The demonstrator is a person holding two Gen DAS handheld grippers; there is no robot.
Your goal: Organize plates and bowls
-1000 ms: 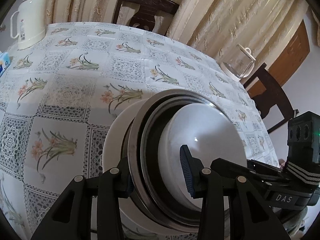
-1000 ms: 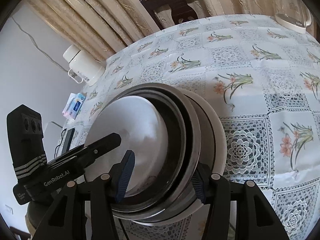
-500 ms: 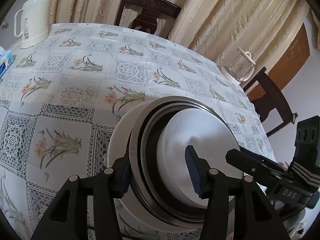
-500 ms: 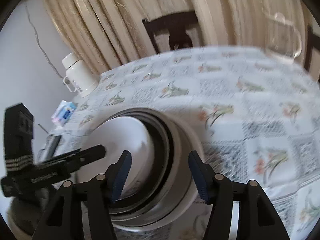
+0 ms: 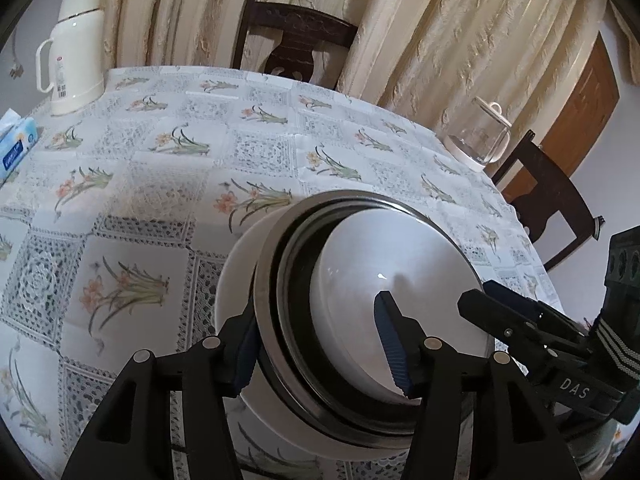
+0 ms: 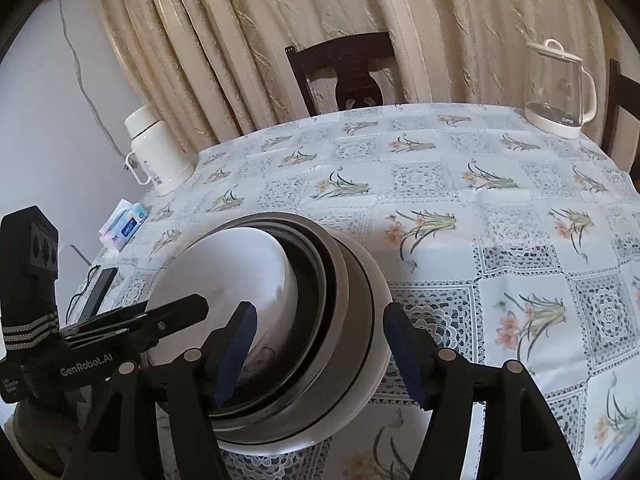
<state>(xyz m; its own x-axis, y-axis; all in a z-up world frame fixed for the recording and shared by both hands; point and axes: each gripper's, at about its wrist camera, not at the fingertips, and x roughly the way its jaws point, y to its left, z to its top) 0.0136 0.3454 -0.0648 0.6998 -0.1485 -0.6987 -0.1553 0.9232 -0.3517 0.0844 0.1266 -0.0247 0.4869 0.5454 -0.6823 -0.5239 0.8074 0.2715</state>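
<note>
A nested stack sits between both grippers: a white outer bowl [image 5: 236, 276] [image 6: 368, 300], a steel bowl [image 5: 268, 292] [image 6: 340, 280] inside it, and a white inner bowl [image 5: 360, 272] [image 6: 224, 280]. My left gripper [image 5: 320, 352] straddles the stack's near rim, one finger outside and one inside the inner bowl, shut on it. My right gripper [image 6: 320, 352] grips the opposite rim the same way. Each gripper shows in the other's view. Whether the stack's underside touches the flowered tablecloth [image 5: 140, 184] is hidden.
A cream thermos [image 5: 74, 52] [image 6: 156, 152] and a tissue pack [image 5: 16, 148] [image 6: 126, 226] stand at the table's left. A glass kettle [image 5: 478, 140] [image 6: 558, 88] is at the far right. Dark chairs [image 5: 296, 36] [image 5: 548, 208] ring the table, before curtains.
Both views have risen and tipped back, showing more table and curtain. The stack has kept its place between both pairs of fingers.
</note>
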